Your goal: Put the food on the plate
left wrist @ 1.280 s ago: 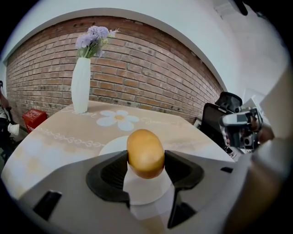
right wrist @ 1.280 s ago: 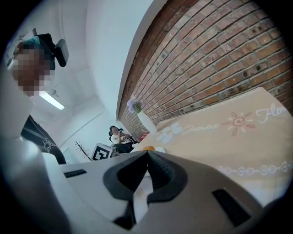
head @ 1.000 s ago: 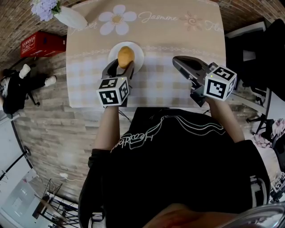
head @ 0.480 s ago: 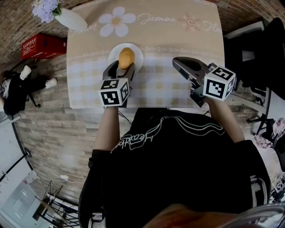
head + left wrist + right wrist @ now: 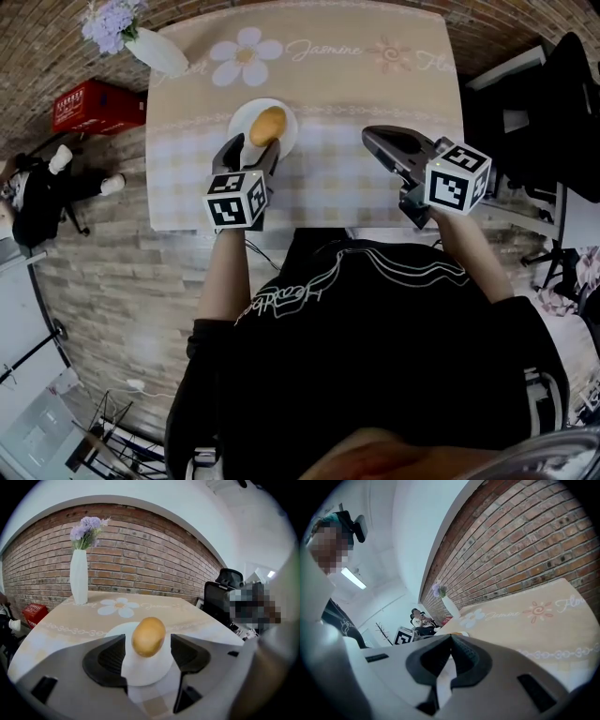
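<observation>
- On the white plate point(image 5: 289, 132), at the counter's point(image 5: 366, 89) left side, the yellow food point(image 5: 148, 636) is resting between the left tongs point(image 5: 148, 654), whose jaws are opening clear of it.
- Backing those tongs straight out, without nudging the food, is looking safest.
- The right tongs point(image 5: 451, 643) are hovering pinched together, empty.

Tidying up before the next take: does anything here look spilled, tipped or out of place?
Nothing stands out. The golden-brown oval food sits on the small round white plate, the tall white vase of purple flowers stands upright, and the left gripper's jaws are opening either side of the food, clear of it.
</observation>
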Tool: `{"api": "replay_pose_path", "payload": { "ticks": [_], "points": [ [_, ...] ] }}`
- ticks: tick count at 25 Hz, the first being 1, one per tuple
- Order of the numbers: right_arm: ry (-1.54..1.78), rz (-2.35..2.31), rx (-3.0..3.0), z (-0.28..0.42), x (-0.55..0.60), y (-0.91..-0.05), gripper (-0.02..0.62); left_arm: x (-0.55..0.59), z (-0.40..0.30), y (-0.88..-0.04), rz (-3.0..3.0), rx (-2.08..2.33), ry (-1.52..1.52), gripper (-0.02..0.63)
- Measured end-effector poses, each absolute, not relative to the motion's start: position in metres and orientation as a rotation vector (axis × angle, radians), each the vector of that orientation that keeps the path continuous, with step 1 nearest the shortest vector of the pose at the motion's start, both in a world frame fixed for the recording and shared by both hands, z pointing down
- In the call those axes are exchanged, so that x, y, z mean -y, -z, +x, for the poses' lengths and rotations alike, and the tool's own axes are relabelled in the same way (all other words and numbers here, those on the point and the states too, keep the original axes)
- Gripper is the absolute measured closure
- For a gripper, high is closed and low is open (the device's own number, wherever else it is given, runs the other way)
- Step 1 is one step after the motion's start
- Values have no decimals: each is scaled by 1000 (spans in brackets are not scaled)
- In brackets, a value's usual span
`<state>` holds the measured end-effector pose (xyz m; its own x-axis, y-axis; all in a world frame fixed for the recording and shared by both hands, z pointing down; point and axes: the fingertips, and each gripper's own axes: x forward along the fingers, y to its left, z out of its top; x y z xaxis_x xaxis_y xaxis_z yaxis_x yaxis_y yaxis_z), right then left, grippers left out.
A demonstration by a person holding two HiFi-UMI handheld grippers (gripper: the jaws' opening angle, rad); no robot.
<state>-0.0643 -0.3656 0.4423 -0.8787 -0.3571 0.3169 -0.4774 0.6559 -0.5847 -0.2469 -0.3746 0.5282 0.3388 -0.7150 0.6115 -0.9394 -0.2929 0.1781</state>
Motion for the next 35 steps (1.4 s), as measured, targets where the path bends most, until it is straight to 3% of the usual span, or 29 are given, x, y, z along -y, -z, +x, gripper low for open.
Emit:
{"api": "replay_pose_path", "payload": {
  "ticks": [11,25,35],
  "points": [
    [-964,665,2801,-48,329,-407,598,336,-230,-438,2185,1514,-358,347],
    [-872,546,2878,-45,286,-384,598,255,-159,-369,2259,1253,-18,558],
    [-839,531,2908,-43,277,-381,598,244,-138,-359,2297,1222,-35,597]
  ]
}}
